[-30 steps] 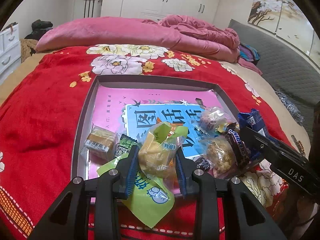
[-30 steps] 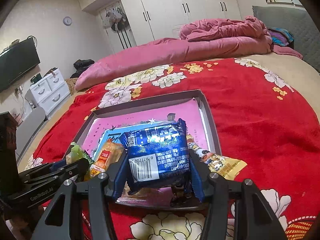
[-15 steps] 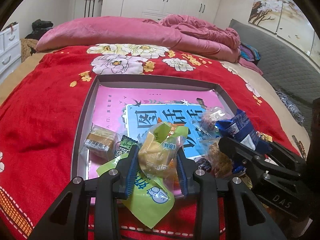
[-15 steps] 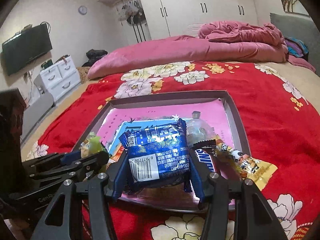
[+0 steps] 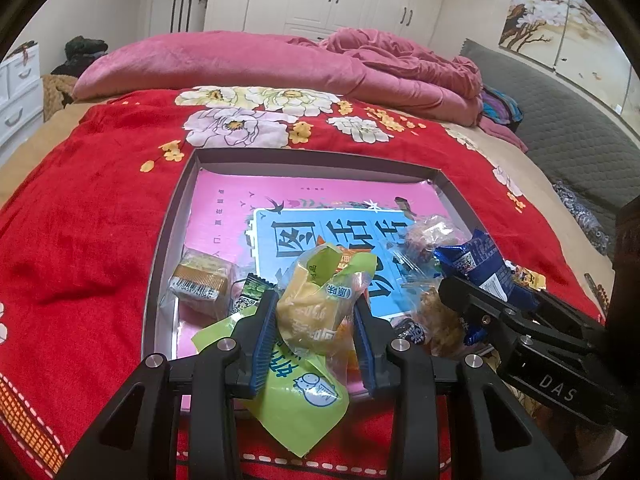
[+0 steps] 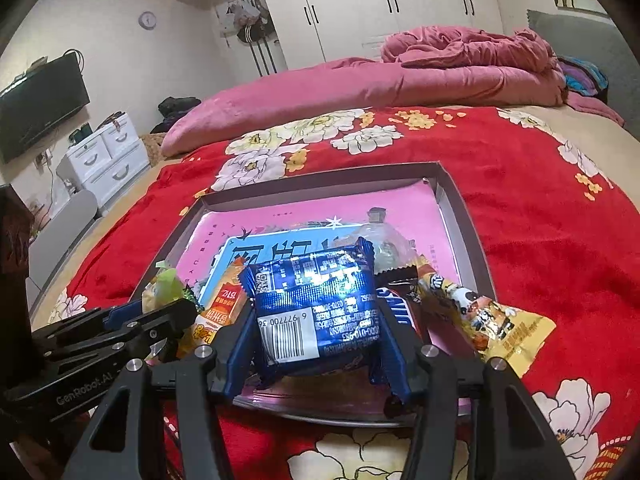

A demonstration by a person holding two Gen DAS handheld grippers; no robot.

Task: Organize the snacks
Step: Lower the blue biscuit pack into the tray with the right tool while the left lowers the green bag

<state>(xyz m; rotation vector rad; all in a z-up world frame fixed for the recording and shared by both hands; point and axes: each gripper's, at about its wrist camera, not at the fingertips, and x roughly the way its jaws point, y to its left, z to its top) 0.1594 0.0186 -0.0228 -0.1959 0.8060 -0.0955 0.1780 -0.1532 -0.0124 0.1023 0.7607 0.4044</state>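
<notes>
**Both tongs loaded over the snack tray**

My left tongs [image 5: 316,320] pinch a crinkled yellow-and-green snack packet [image 5: 312,304] — the blue pads press into its sides, and its green tail hangs down over the near rim of the tray [image 5: 168,240]. My right tongs [image 6: 316,336] are clamped on a dark blue snack bag [image 6: 316,312], barcode facing me, held above the tray's near right corner.

The tray lies on the bed's red flowered blanket [image 5: 80,220], with a pink-and-blue printed sheet [image 5: 240,216] lining its bottom. Inside it, near the left wall, sits a small clear-wrapped cake with a barcode [image 5: 202,280], and just beside it a little green sachet [image 5: 250,296]. A yellow cartoon-printed packet [image 6: 484,320] lies across the tray's right rim — half on the blanket. An orange packet [image 6: 222,304] lies between my two tongs.
</notes>
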